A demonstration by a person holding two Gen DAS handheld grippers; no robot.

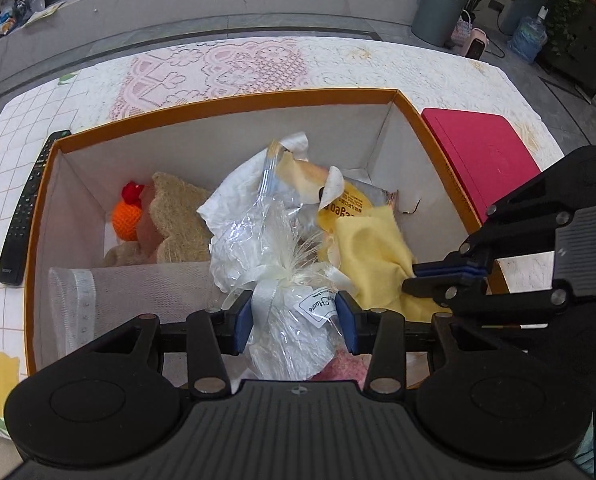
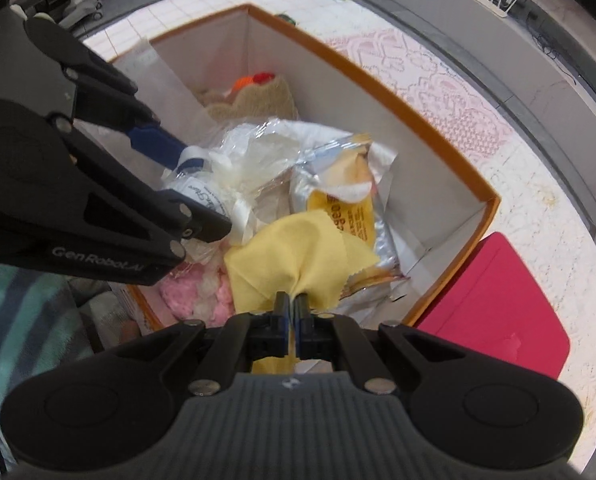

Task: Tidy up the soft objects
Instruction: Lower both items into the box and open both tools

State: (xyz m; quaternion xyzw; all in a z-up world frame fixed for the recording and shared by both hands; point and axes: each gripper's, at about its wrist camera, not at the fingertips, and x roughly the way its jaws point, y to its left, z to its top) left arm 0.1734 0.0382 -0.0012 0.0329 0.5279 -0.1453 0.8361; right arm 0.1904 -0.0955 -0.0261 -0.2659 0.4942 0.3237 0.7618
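Right wrist – left hand-held gripper (image 2: 201, 196) arm reads "GenRobot.AI" – remote (image 1: 25, 216) "SONY".

One box (image 1: 225, 114), one remote (image 1: 25, 208)

Light: bright, even | glare on plastic; edges bent, corners perhaps slightly blurred

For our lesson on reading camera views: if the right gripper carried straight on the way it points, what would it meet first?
The right gripper, shut on the yellow cloth, points down into the orange box; beyond the cloth it would probably meet the crinkled snack bag first.
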